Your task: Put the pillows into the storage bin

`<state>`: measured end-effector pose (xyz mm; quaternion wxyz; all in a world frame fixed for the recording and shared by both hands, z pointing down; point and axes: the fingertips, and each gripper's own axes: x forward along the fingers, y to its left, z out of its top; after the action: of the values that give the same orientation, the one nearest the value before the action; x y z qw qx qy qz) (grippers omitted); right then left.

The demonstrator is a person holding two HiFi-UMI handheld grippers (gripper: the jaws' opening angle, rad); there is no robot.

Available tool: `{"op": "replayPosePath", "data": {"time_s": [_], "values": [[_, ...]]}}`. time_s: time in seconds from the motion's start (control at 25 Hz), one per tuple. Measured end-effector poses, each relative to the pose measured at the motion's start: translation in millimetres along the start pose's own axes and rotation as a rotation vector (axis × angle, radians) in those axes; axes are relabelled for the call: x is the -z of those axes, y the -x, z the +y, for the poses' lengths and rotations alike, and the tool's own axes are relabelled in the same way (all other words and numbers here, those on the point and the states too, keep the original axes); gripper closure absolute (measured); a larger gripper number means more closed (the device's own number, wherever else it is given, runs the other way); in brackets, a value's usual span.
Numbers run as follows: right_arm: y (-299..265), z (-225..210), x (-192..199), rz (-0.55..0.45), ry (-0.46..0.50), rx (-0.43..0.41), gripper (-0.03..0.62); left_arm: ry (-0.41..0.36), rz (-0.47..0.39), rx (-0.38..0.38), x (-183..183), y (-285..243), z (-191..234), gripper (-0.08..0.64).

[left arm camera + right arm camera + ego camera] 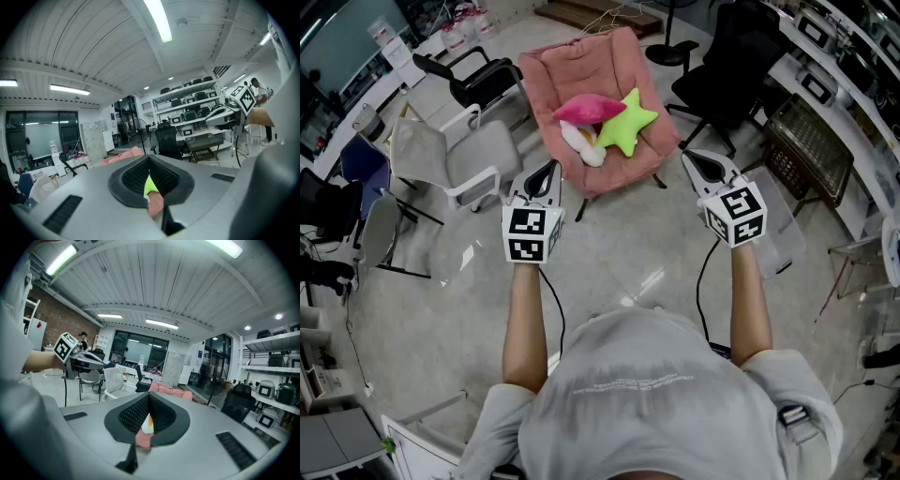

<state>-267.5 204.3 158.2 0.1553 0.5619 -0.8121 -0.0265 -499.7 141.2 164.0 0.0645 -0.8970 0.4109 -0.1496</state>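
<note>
Grey-shirted person's (656,394) left gripper (549,169) and right gripper (691,158) are closed, empty; only head view shows green star-shaped plush pillow (627,123) whole.

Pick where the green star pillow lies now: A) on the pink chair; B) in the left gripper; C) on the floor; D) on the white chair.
A: the green star pillow rests on the pink chair beside a pink pillow, while the left gripper and right gripper are shut, empty and short of it.
</note>
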Motion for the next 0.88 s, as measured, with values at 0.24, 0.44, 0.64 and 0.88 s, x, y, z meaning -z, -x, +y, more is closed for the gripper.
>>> {"op": "replayPosePath", "data": {"time_s": [0.24,0.44,0.64,0.88], "values": [[3,-7,4,-0.016,-0.039,-0.006,0.568,-0.004,0.003,0.002,-2,-2,-10,0.545],[2,-15,5,-0.043,-0.068,-0.018,0.566,0.015,-0.003,0.019,-2,-6,-18,0.545],[-3,-21,14,-0.032,-0.109,-0.08,0.417,0.061,-0.016,0.039,-3,-13,-29,0.43],[-6,-34,35,0.005,-0.1,-0.137,0.304,0.072,0.023,0.041,4,-25,-51,0.313]]}}
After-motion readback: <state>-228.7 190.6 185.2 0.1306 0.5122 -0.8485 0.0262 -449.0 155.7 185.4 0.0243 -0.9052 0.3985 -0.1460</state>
